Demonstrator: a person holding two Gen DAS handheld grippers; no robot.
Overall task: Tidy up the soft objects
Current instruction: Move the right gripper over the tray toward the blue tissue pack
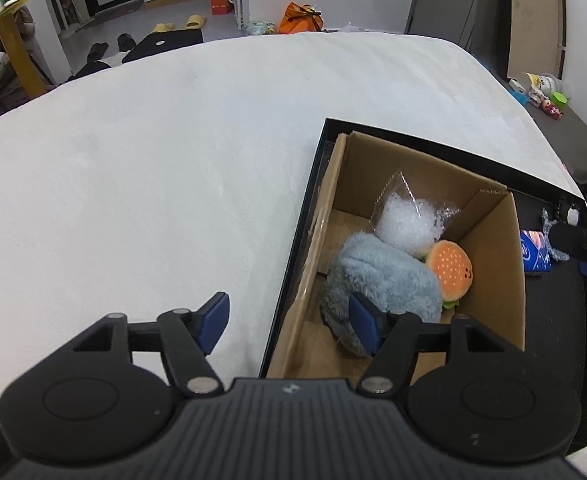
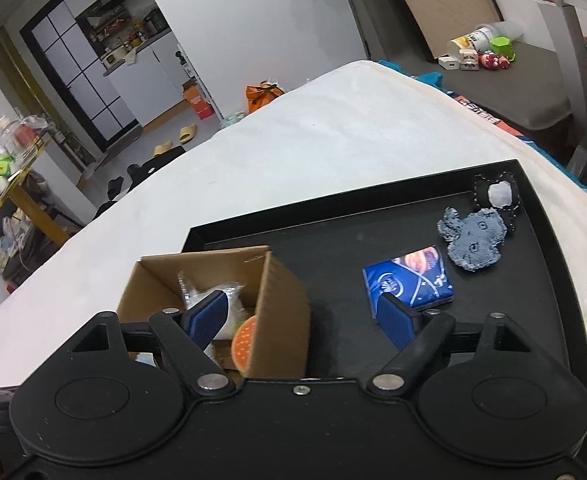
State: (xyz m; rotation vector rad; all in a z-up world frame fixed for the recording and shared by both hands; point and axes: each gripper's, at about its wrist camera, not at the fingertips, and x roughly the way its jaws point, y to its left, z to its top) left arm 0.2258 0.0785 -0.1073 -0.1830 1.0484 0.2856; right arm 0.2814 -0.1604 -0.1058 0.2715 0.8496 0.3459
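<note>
A cardboard box (image 1: 493,264) stands on a black tray (image 1: 553,328) on the white bed. In it lie a fluffy grey-blue plush (image 1: 389,276), a burger plush (image 1: 451,266) and a clear bag of white stuffing (image 1: 405,226). My left gripper (image 1: 289,324) is open above the box's left wall, with its right pad over the grey plush and nothing held. My right gripper (image 2: 301,320) is open above the box (image 2: 281,300), holding nothing. On the tray (image 2: 333,208) to its right lie a blue tissue pack (image 2: 409,280), a denim soft toy (image 2: 473,240) and a black-and-white patch (image 2: 497,196).
The white bed (image 1: 173,160) stretches wide to the left of the tray. A dark bench (image 2: 525,80) with bottles and small toys stands beyond the bed's right side. Slippers, an orange bag (image 1: 301,18) and a yellow table (image 1: 13,40) are on the far floor.
</note>
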